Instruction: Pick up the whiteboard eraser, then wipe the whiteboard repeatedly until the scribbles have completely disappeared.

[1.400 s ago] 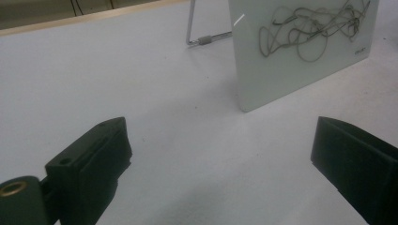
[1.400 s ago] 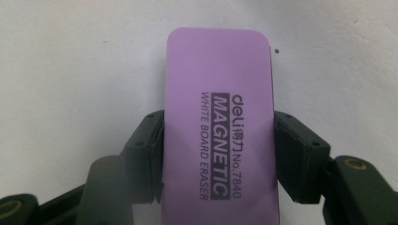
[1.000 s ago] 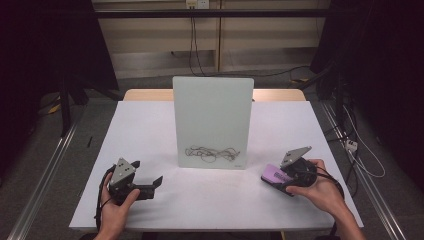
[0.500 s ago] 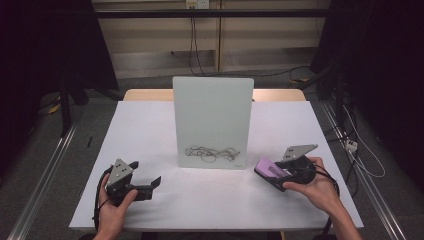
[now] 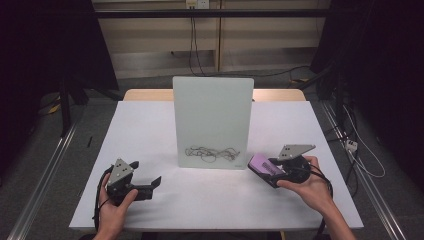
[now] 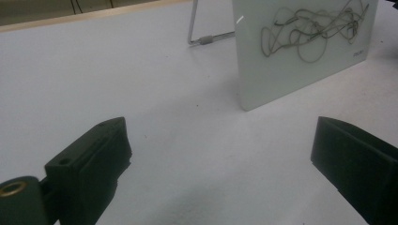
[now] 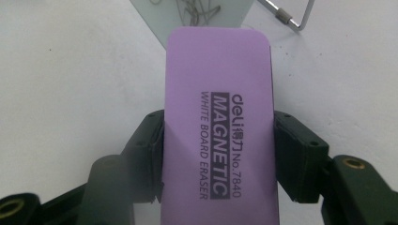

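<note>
The right gripper (image 5: pixel 270 169), fingers clamped across the purple eraser (image 7: pixel 218 126) (long axis pointing ahead), sits just beside the scribbled whiteboard (image 5: pixel 212 122); the left gripper (image 5: pixel 150 184) idles open.

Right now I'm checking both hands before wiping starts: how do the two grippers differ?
The right gripper is shut on the purple magnetic whiteboard eraser; the left gripper stands wide open with nothing between its jaws. The right sits beside the scribbled white board, the left farther off. Both are black and hand-held.
</note>
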A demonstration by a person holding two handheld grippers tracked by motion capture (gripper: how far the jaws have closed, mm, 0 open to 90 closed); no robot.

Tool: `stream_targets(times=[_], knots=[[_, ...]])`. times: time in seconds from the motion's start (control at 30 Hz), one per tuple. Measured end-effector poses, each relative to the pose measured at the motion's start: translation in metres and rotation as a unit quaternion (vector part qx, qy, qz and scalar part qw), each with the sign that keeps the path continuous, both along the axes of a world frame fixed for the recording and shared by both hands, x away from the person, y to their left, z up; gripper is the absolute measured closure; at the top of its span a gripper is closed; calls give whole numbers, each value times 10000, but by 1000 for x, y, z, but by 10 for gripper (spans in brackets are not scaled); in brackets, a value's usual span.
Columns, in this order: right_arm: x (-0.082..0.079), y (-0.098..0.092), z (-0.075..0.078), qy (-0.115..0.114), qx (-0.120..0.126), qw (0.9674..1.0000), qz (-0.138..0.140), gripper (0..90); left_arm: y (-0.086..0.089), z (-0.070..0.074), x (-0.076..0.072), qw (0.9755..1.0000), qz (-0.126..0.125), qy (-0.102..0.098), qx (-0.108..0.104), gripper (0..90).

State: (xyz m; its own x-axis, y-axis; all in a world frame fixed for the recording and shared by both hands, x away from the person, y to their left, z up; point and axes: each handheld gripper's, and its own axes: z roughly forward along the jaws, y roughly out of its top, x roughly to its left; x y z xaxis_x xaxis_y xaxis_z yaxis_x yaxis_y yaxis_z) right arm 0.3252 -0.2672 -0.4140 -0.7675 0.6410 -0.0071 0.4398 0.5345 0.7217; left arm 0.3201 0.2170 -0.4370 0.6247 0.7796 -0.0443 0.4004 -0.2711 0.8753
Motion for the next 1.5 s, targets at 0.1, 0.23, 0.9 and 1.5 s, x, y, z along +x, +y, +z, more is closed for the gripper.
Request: stream_targets(times=[0.1, 0.23, 0.9, 1.5], knots=[[0, 1, 0, -98, 47, 9999, -4, 414, 0, 0, -1, 10000, 6, -6, 22, 47], [0, 2, 2, -146, 154, 9998, 24, 414, 0, 1, -2, 10000, 35, -15, 17, 47], [-4, 35, 7, -521, 341, 9970, 462, 414, 1, 1, -2, 10000, 33, -24, 29, 47], [21, 74, 25, -967, 82, 9926, 735, 414, 2, 1, -1, 10000, 22, -23, 47, 46]])
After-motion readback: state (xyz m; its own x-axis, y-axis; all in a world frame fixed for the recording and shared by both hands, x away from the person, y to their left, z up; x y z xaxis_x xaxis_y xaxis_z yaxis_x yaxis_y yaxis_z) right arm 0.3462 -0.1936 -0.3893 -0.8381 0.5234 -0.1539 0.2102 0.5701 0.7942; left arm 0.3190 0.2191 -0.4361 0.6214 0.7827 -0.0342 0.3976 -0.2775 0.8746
